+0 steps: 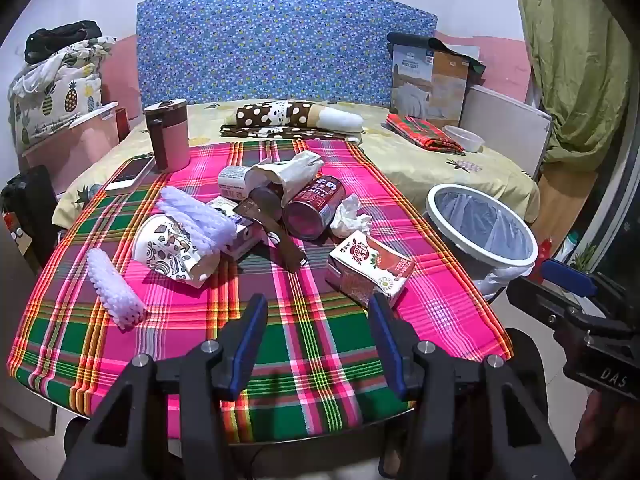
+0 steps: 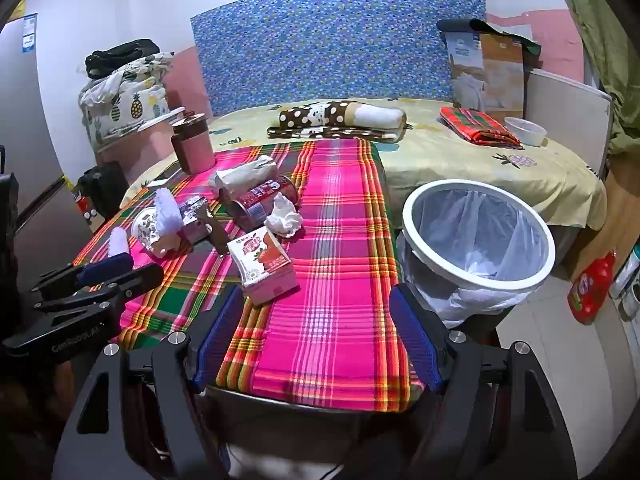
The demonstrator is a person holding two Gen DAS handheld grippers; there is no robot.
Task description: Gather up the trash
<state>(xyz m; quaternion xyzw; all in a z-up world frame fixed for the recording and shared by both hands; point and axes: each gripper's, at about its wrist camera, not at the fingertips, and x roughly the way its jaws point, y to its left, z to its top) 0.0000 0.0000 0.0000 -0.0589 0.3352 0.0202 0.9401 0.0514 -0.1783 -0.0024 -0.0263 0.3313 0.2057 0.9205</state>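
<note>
Both claws hang over the near edge of the tabletop (image 1: 280, 344) with nothing between their fingers: the left claw (image 1: 318, 300) is released and part-way spread, the right claw (image 2: 316, 300) is released and spread wide; neither touches any trash yet.

Just ahead of the left claw, a little to its right, lies the red juice carton (image 1: 370, 270) on its side; the same carton sits just ahead and left of the right claw; either could take it, and the risk is that both go for it and the fingers knock together. A carton lying flat offers broad slanted faces; a clenched grip on a corner would likely let it twist out and drop to the floor.

To the left of the left claw lies a white foam net sleeve (image 1: 116, 288); it looks soft and light, so the fingers may crush through it or merely push it along the cloth.

Farther ahead the pile is tangled: a patterned paper cup (image 1: 168, 250) with a second foam sleeve (image 1: 196, 216) lying over it, a crumpled tissue (image 1: 352, 216), a red can (image 1: 316, 208) on its side, and a paper bag (image 1: 288, 170) resting against it; pulling one piece may roll the can off the tabletop.

Beyond the pile stand a pink tumbler (image 1: 168, 136) and a phone (image 1: 132, 174); a careless reach could sweep them up as trash.

The lined bin (image 2: 478, 232) stands just ahead and right of the right claw, beside the tabletop; a release short of its rim would land on the floor.
</note>
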